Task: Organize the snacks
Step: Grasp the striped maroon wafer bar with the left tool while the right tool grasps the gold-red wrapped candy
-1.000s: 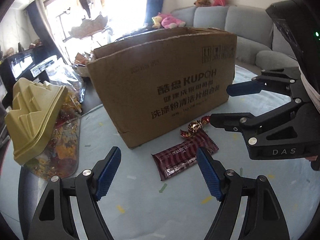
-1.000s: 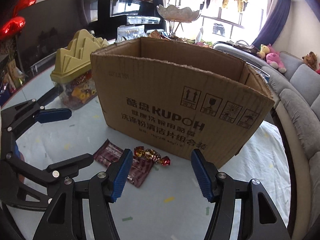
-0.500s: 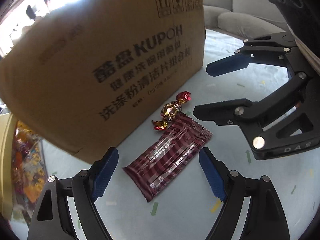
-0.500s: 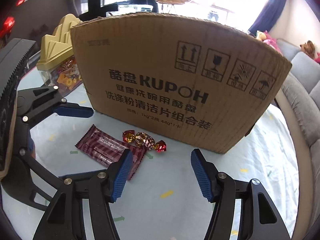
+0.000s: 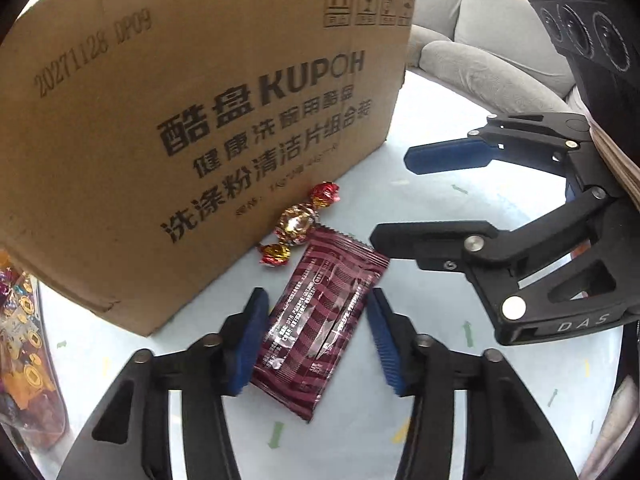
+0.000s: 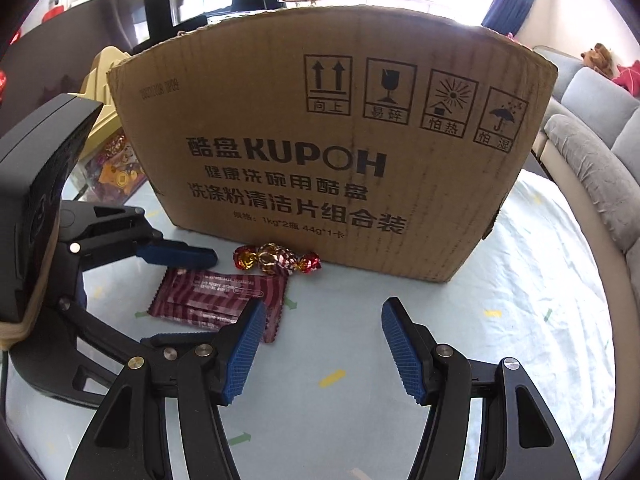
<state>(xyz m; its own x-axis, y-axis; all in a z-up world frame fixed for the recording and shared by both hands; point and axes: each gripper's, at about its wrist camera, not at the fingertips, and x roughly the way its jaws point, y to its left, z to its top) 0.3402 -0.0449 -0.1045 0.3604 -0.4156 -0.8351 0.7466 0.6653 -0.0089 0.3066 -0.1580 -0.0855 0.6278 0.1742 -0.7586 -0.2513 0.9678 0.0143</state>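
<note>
Glossy maroon striped snack bar (image 5: 320, 328) lies flat; left gripper (image 5: 316, 340) jaws closing around it, right gripper (image 6: 324, 352) half-wide, empty.

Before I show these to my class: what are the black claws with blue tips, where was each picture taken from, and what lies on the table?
The claws are two hand-held grippers, one in each of a person's hands. Each carries a camera that looks along its own fingers, so each picture is one gripper's view, with the other gripper at the side.

In the left view, the left gripper straddles a maroon wafer pack; its jaws are closing and the pack lies between them, not yet lifted. The right gripper is open, with nothing between its jaws.

On the pale tablecloth stands a cardboard box. Before it lie the pack and a foil candy. A candy jar is partly hidden behind the box.
</note>
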